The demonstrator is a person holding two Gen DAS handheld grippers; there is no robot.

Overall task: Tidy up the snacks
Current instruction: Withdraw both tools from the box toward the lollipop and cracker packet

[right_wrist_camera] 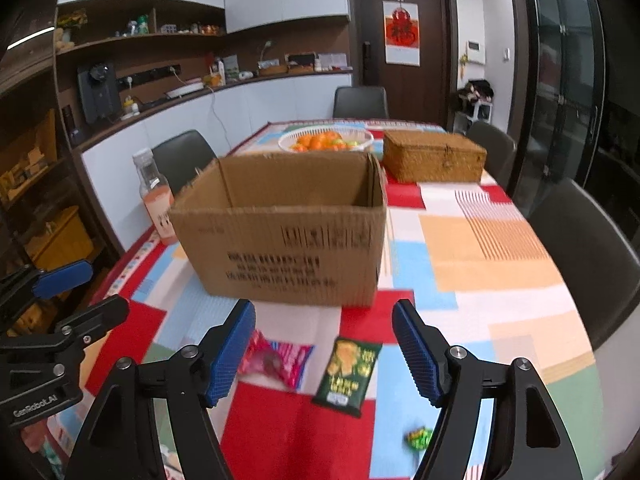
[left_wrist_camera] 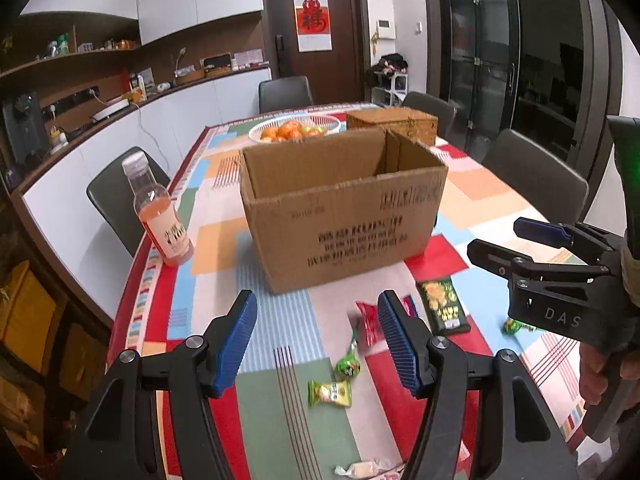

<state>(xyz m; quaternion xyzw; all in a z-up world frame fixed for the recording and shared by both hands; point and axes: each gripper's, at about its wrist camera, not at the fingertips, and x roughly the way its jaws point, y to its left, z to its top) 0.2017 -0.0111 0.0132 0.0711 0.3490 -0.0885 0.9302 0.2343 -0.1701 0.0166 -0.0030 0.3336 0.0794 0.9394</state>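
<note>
The counter [left_wrist_camera: 472, 200] wears a patchwork cloth of red, light blue, peach, white and green blocks, some striped, and beyond both hand-held grippers stands a plain brown cardboard box [left_wrist_camera: 344, 216] printed with dark lettering. Between the blue ribbed pads of the right hand-held gripper [right_wrist_camera: 324, 354] lie a dark green packet [right_wrist_camera: 347, 376] with yellow pictures and a pink-red wrapper [right_wrist_camera: 276, 362]. Ahead of the left hand-held gripper [left_wrist_camera: 318, 340], whose pads are also blue on black arms, lie a green lollipop [left_wrist_camera: 349, 366] and a yellow-green sweet [left_wrist_camera: 330, 393]; far to its left stands a clear bottle [left_wrist_camera: 160, 212] of pinkish-orange drink.
</note>
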